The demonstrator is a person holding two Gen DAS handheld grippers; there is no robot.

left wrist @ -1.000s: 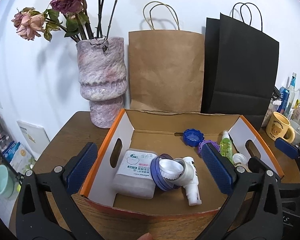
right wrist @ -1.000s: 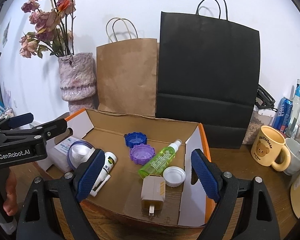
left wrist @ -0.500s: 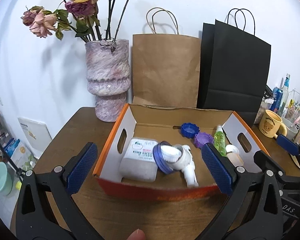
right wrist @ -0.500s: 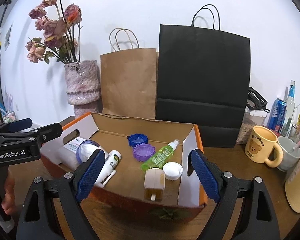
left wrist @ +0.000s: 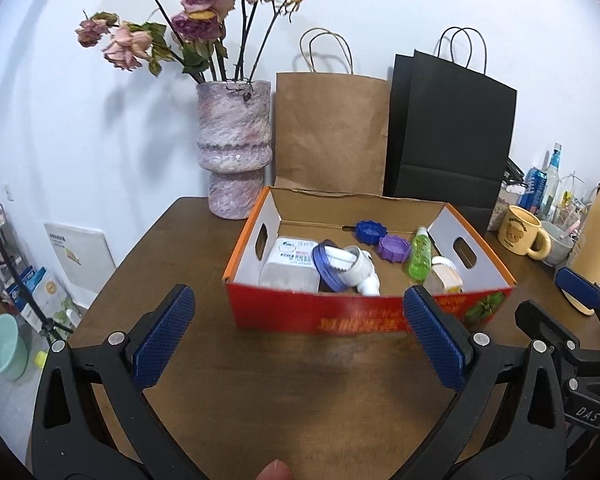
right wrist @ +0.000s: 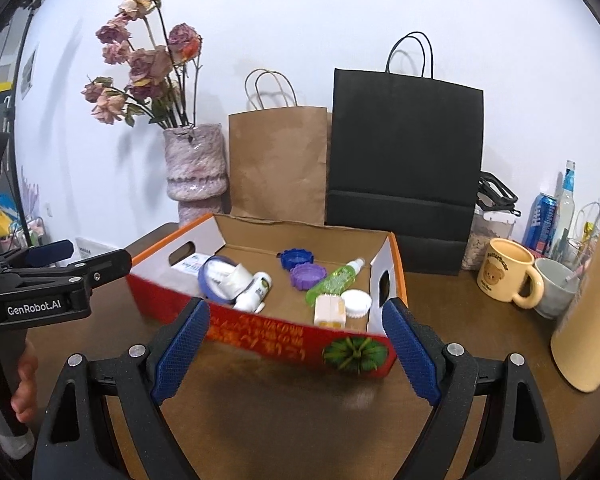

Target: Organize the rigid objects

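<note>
A: Cardboard box [left wrist: 364, 316], near the table's [left wrist: 260, 400] far edge, left to right?

B: White tub [left wrist: 290, 266], blue-rimmed jar [left wrist: 332, 266], blue cap [left wrist: 369, 232], purple cap [left wrist: 396, 249], green spray bottle [left wrist: 419, 254], beige plug [left wrist: 444, 280].

A: Tools?

B: Left gripper [left wrist: 296, 344], right gripper [right wrist: 296, 354]: spread wide, grasping nothing, short of the box.

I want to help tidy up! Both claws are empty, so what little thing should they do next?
Probably nothing big: lower both claws to rest. The left claw and right claw are open and hold nothing, and every small thing in view, like the green bottle and purple cap, already lies inside the box.
</note>
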